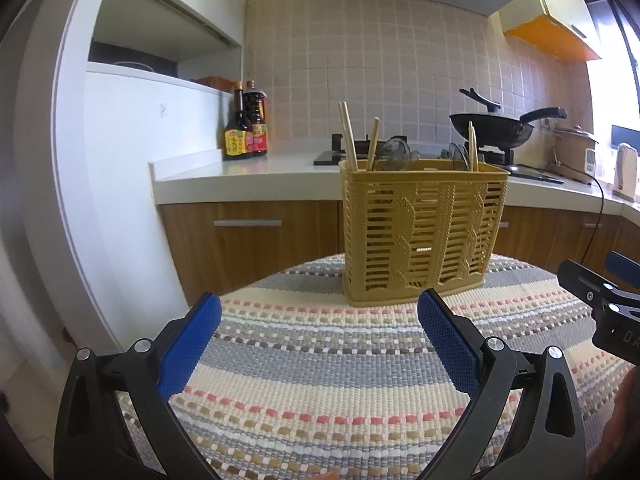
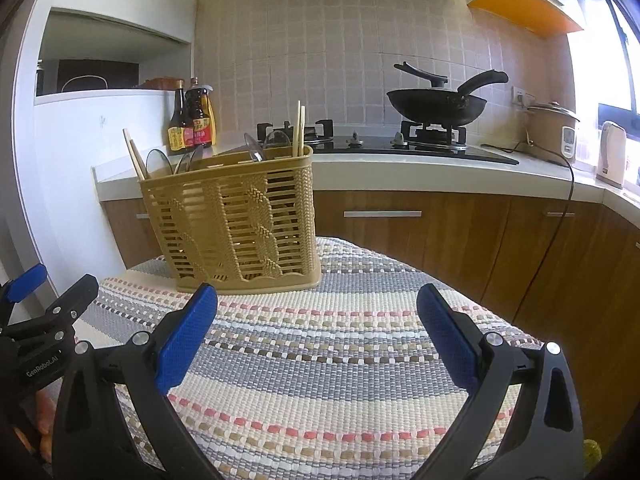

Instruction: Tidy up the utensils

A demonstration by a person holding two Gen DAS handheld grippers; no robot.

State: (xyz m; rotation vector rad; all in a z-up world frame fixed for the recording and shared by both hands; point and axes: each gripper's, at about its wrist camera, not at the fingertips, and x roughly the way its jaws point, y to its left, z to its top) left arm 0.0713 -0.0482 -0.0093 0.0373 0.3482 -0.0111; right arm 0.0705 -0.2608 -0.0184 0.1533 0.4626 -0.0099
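Observation:
A tan plastic utensil basket (image 1: 420, 232) stands at the far edge of the striped woven mat (image 1: 312, 380). It holds wooden chopsticks (image 1: 349, 136) and clear spoons (image 1: 394, 154). My left gripper (image 1: 319, 322) is open and empty, a short way in front of the basket. In the right wrist view the basket (image 2: 236, 220) stands ahead to the left, with chopsticks (image 2: 299, 130) and clear spoons (image 2: 276, 142) in it. My right gripper (image 2: 317, 312) is open and empty over the mat (image 2: 328, 360). Each gripper shows at the edge of the other's view.
A white counter (image 2: 400, 172) runs behind, with a gas hob, a black wok (image 2: 438, 106), sauce bottles (image 2: 192, 120), a rice cooker (image 2: 554, 128) and a kettle (image 2: 612, 152). Wooden cabinets (image 2: 400, 220) sit below. A white shelf unit (image 1: 120, 120) stands at the left.

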